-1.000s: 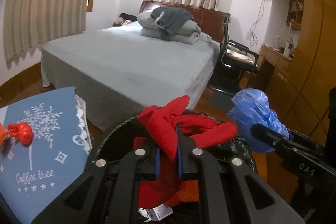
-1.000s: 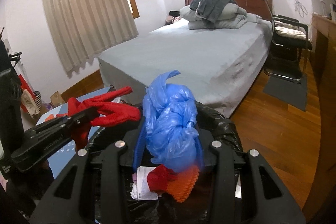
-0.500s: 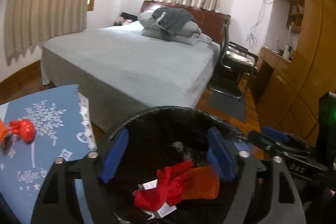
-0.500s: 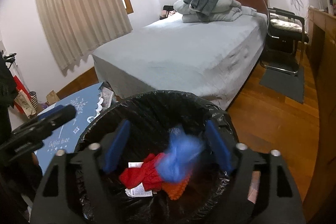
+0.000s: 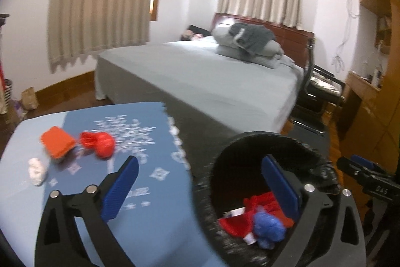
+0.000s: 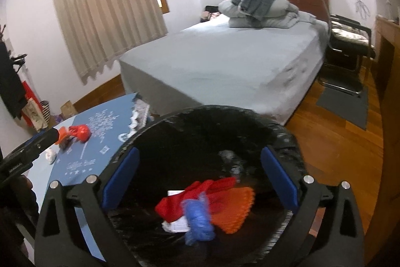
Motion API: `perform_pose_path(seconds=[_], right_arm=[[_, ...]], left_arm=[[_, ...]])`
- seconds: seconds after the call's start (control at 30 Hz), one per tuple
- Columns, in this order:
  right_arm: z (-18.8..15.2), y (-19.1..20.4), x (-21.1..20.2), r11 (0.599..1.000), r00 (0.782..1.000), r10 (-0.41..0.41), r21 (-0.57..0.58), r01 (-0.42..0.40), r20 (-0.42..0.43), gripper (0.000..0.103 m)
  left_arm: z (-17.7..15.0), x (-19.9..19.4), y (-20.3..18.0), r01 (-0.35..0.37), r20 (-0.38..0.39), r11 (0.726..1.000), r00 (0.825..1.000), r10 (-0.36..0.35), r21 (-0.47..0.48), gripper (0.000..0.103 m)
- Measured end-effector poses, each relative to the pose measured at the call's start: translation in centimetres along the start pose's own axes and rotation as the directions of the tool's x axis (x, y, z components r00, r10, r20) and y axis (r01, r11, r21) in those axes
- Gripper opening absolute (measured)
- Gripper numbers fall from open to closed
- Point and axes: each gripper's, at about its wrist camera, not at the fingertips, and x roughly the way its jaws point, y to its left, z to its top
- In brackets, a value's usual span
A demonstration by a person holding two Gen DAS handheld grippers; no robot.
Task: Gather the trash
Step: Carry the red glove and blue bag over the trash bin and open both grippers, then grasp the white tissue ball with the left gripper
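Observation:
A black-lined trash bin (image 6: 280, 134) stands beside a blue-clothed table (image 5: 155, 224). Inside it lie a red rag (image 6: 175, 204), a blue plastic bag (image 6: 198, 219), an orange net piece (image 6: 232, 212) and a white paper scrap (image 6: 177, 225). My right gripper (image 6: 200, 162) hangs over the bin, jaws opening, nothing between them. My left gripper (image 5: 200, 172) straddles the gap between table and bin (image 5: 250, 139), jaws opening and empty. On the table lie an orange block (image 5: 57, 142), a red crumpled bag (image 5: 100, 142) and a white wad (image 5: 37, 170).
A grey bed (image 5: 212, 81) with piled bedding (image 5: 250, 44) fills the room behind. A black chair (image 6: 350, 46) and a wooden desk (image 5: 362, 96) stand at the right on the wooden floor (image 6: 337, 147). Bags (image 5: 28, 98) sit by the left wall.
Both grippers opened; the red rag and the blue bag dropped into the bin. The left gripper swung left toward the table, bringing the orange block and white wad into view.

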Motion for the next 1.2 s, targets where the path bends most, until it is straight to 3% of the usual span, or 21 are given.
perform_pose_path(seconds=[0.43,0.87,1.03,1.2], right_arm=[[1.5,10.4,4.4,0.984,0.989,0.146,-0.101,-0.149,-0.036,0.096],[2.0,19.7,11.8,0.958,0.970,0.215,-0.169,-0.232,-0.112,0.096],[1.8,22.4,14.4,0.948,0.963,0.228,-0.193,-0.253,-0.143,0.096],[1.8,24.4,16.8,0.943,0.960,0.227,-0.211,-0.259,-0.163,0.096]], left_arm=[[-2.2,-3.2,9.7,-0.210,0.007,0.975,0.978,0.211,-0.074,0.097],[-4.6,-1.4,21.0,-0.405,-0.067,0.901,0.915,0.399,-0.157,0.097],[-5.0,0.8,24.5,-0.446,-0.103,0.877,0.895,0.434,-0.178,0.097],[-4.5,3.4,26.9,-0.442,-0.131,0.878,0.896,0.424,-0.185,0.097]])
